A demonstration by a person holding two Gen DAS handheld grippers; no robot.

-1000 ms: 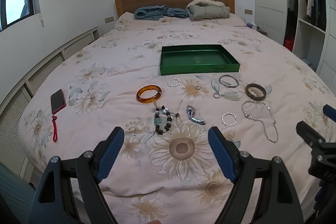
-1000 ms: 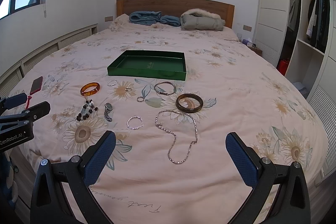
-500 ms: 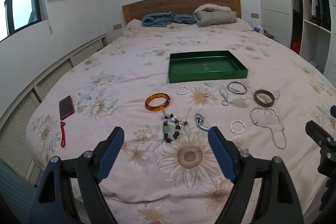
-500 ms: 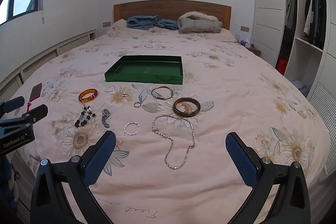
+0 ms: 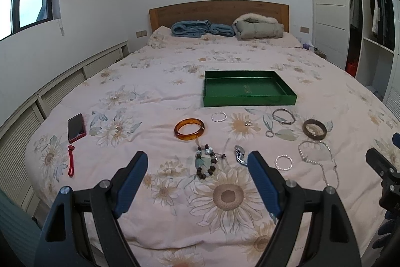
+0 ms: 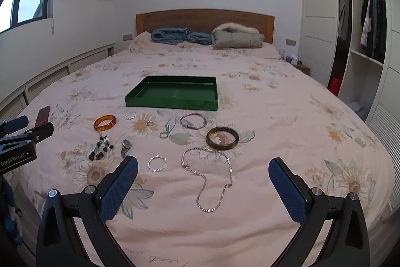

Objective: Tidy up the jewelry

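Note:
An empty green tray (image 5: 290, 98) (image 6: 172, 103) lies mid-bed. In front of it, spread on the floral bedspread: an amber bangle (image 5: 189, 129) (image 6: 105, 122), a dark bead bracelet (image 5: 207, 162) (image 6: 100, 149), a wristwatch (image 5: 240, 154) (image 6: 125, 147), a dark brown bangle (image 5: 314, 129) (image 6: 222, 138), a silver chain necklace (image 5: 318, 160) (image 6: 210, 177), thin silver bracelets (image 5: 283, 162) (image 6: 157, 163) and small rings (image 5: 248, 123). My left gripper (image 5: 197, 164) hovers open near the bed's foot, before the beads. My right gripper (image 6: 203, 169) hovers open over the necklace. Neither holds anything.
A red phone (image 5: 76, 128) with a red strap lies at the bed's left side. Folded blue blanket (image 5: 200, 29) and grey jacket (image 5: 257, 28) rest by the wooden headboard. A wardrobe (image 6: 360, 24) stands right; low wall panels run along the left.
Both grippers have drawn back and tilted up a little, so the jewelry sits slightly farther off and lower in view. Nothing on the bed has moved.

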